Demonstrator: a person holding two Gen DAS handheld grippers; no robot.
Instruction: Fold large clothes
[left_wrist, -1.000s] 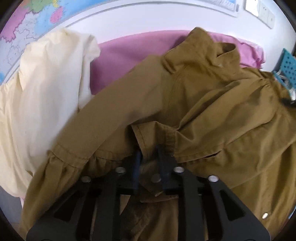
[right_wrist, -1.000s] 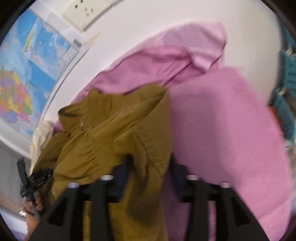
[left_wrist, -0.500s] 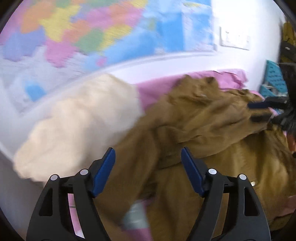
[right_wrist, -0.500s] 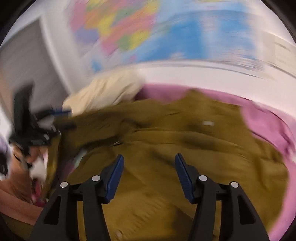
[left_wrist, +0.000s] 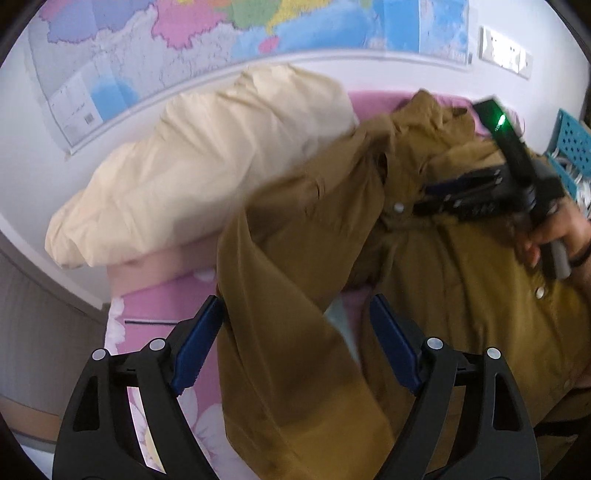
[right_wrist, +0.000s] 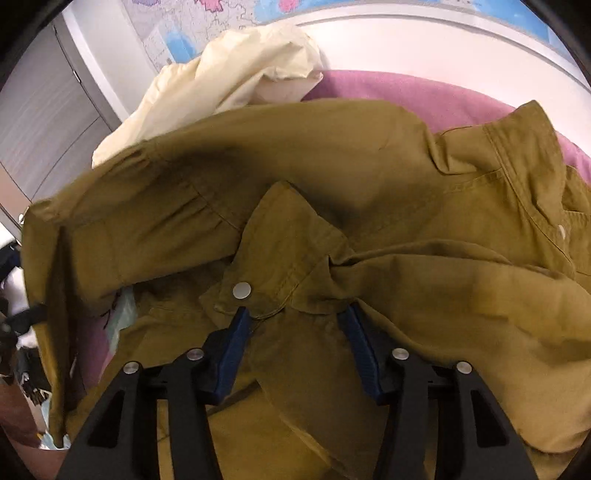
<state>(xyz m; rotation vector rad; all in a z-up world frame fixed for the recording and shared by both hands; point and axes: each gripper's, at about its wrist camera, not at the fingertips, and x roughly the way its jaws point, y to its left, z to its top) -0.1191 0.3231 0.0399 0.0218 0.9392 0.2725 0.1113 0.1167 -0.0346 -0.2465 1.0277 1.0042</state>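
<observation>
A large olive-brown shirt (left_wrist: 443, 295) lies crumpled on the pink bed (left_wrist: 155, 306). One sleeve (left_wrist: 288, 314) runs down between the blue pads of my left gripper (left_wrist: 295, 339). Its jaws are opening wide and the pads do not press the cloth. In the right wrist view the shirt (right_wrist: 369, 166) fills the frame, collar at the right. My right gripper (right_wrist: 295, 328) is closing on a bunched fold beside a cuff flap with a snap (right_wrist: 242, 290). Creases run to its pads. In the left wrist view a hand (left_wrist: 546, 236) holds the right gripper (left_wrist: 436, 195) on the shirt.
A cream garment (left_wrist: 203, 166) is heaped at the back left against the wall, also in the right wrist view (right_wrist: 229, 74). A map (left_wrist: 258, 22) and a socket plate (left_wrist: 504, 51) hang on the wall. A blue basket (left_wrist: 572, 144) stands at the far right, a grey cabinet (right_wrist: 48, 122) at the left.
My left gripper let go of the cuff, opened wide and drew back to the left. My right gripper rolled and swung across the shirt from its right side toward the middle.
</observation>
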